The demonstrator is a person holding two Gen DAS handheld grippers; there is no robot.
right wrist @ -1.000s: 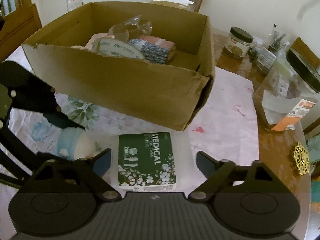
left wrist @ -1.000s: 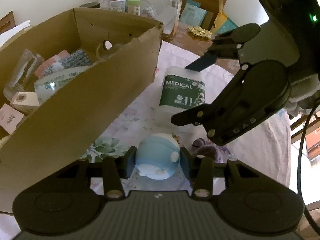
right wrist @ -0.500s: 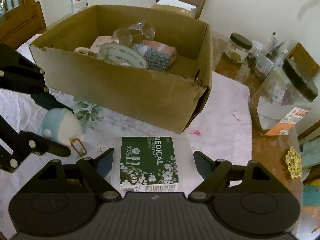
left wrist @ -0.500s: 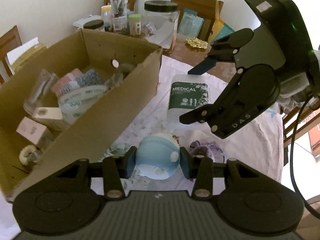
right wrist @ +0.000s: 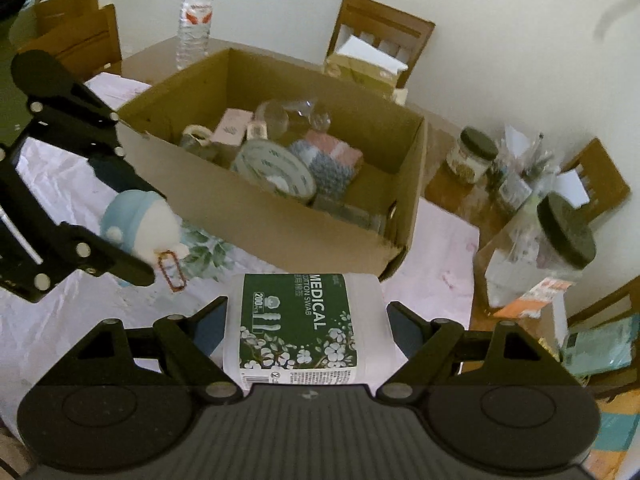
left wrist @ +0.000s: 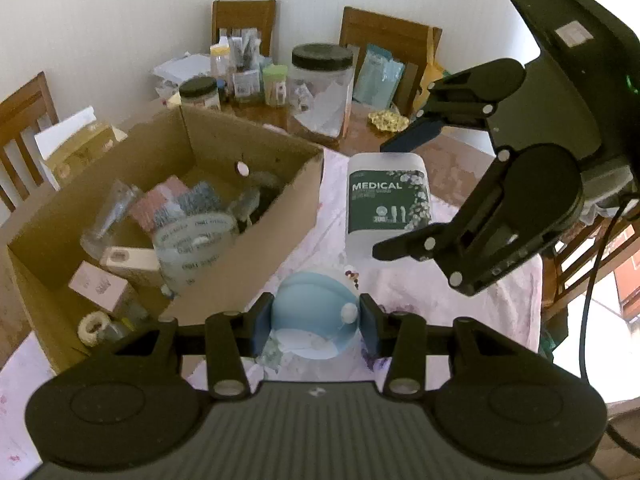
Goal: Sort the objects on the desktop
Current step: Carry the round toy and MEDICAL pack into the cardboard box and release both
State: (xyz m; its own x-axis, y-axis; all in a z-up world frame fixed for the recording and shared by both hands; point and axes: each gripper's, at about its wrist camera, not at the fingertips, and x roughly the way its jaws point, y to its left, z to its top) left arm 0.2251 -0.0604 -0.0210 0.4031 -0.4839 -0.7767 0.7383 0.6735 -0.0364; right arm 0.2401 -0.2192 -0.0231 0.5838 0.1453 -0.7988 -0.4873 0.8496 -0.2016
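Left wrist view: the left tongs [left wrist: 316, 322] pinch a blue toy [left wrist: 314, 316] between both pads, just right of the box's [left wrist: 256, 236] near corner, clear of the table [left wrist: 460, 300]. The right tongs [left wrist: 390, 196] grip the swab tub [left wrist: 386, 204] right of the box. The box holds a tape roll [left wrist: 196, 240] and small cartons. Right wrist view: the right tongs [right wrist: 306, 328] clamp the swab tub [right wrist: 298, 328] on both sides, in front of the box [right wrist: 280, 216]. The left tongs [right wrist: 138, 216] carry the toy [right wrist: 140, 226] left of the box. A jar [right wrist: 536, 256] stands right of the box; a bottle [right wrist: 195, 16] stands behind it.
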